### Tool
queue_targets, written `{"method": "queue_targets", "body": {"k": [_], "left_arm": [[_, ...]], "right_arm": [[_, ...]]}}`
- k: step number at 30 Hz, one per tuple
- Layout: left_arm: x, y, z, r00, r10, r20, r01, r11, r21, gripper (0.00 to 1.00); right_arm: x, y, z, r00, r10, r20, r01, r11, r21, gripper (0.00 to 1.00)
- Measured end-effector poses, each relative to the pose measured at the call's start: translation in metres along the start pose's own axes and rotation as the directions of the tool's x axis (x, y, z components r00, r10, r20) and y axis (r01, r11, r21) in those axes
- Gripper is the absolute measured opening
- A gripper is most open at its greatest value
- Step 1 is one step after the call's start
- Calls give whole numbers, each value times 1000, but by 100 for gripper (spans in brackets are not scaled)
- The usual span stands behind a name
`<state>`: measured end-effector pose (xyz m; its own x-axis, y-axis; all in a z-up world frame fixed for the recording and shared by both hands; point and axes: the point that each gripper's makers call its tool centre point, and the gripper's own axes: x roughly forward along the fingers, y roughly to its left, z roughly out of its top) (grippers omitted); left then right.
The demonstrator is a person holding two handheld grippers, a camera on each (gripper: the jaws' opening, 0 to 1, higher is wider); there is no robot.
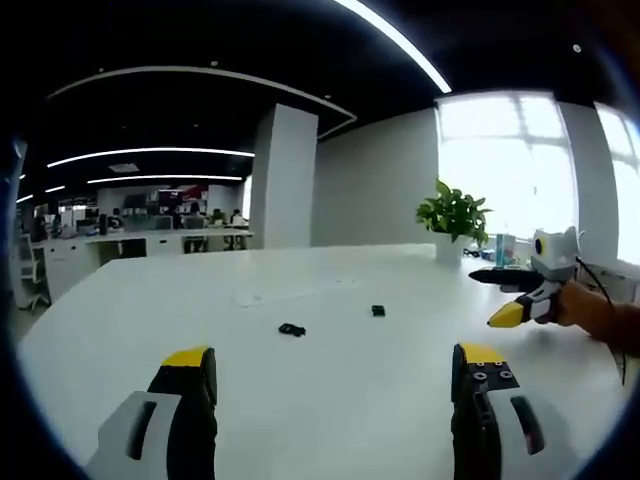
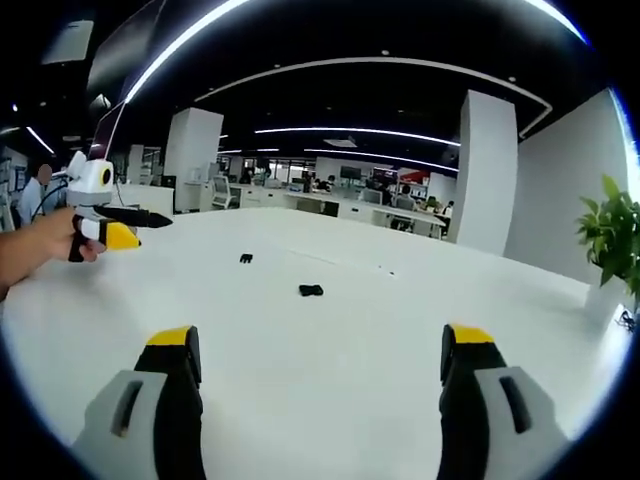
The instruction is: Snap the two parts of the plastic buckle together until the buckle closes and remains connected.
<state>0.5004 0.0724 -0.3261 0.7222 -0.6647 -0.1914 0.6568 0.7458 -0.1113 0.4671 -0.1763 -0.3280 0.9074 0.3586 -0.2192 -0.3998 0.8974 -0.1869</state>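
Buckle parts: two small black plastic pieces lie apart on a white table, neither touching the other nor either gripper. In the left gripper view, one buckle piece (image 1: 291,329) sits just left of centre and the second buckle piece (image 1: 378,311) lies toward 1 o'clock of it. In the right gripper view, the nearer piece (image 2: 311,290) is close to centre, with the farther piece (image 2: 245,258) toward 10 o'clock.

Left gripper: the left gripper (image 1: 335,365) has its yellow-tipped black jaws spread wide with nothing between them, raised above the table short of both pieces. It also appears in the right gripper view (image 2: 128,228) at 9 o'clock, held by a person's hand (image 2: 45,245).

Right gripper: the right gripper (image 2: 325,345) is likewise wide apart and empty, with the pieces beyond its tips toward 12 o'clock. In the left gripper view it enters at 3 o'clock (image 1: 508,297), gripped by a hand (image 1: 580,305); from this side angle I cannot tell there how its jaws stand.

Table: the white tabletop (image 1: 330,400) stretches broadly around the pieces.

Surroundings: a potted green plant (image 1: 453,218) stands at the far edge of the table near bright windows (image 1: 500,160). A white pillar (image 1: 285,180) rises behind, with office desks and ceiling strip lights beyond.
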Motion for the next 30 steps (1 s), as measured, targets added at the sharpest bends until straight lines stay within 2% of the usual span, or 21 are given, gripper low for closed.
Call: {"method": "queue_targets", "body": {"k": [7,12,18,21,25,27,30], "left_arm": [[8,-1,3,1000,-6,1,6,1000,5,100],[19,-7,-1,998,-46,-34,47,999,22,100],[31,3,10,998,-55,-14,54,998,-40,100],[36,5,12,998,-59,-11,58,997,-47,100],[43,8,13,998,-62,-14,61,997,-43,100],[48,10,13,998,-55,-17,55,998,-2,100],[56,12,13,998,-59,-20,59,998,8,100]], "right_arm": [[15,-4,-3,1000,14,-7,-14,1000,-1,100],[21,-13,-1,1000,3,-11,-3,1000,15,100],[29,-12,1,1000,1,-8,-1,999,34,100],[36,-15,3,1000,1,-4,-1,1000,31,100],[45,-17,3,1000,4,-9,-4,1000,27,100],[51,-17,2,1000,13,-18,-12,999,33,100],[57,-19,2,1000,15,-22,-14,1000,25,99]]}}
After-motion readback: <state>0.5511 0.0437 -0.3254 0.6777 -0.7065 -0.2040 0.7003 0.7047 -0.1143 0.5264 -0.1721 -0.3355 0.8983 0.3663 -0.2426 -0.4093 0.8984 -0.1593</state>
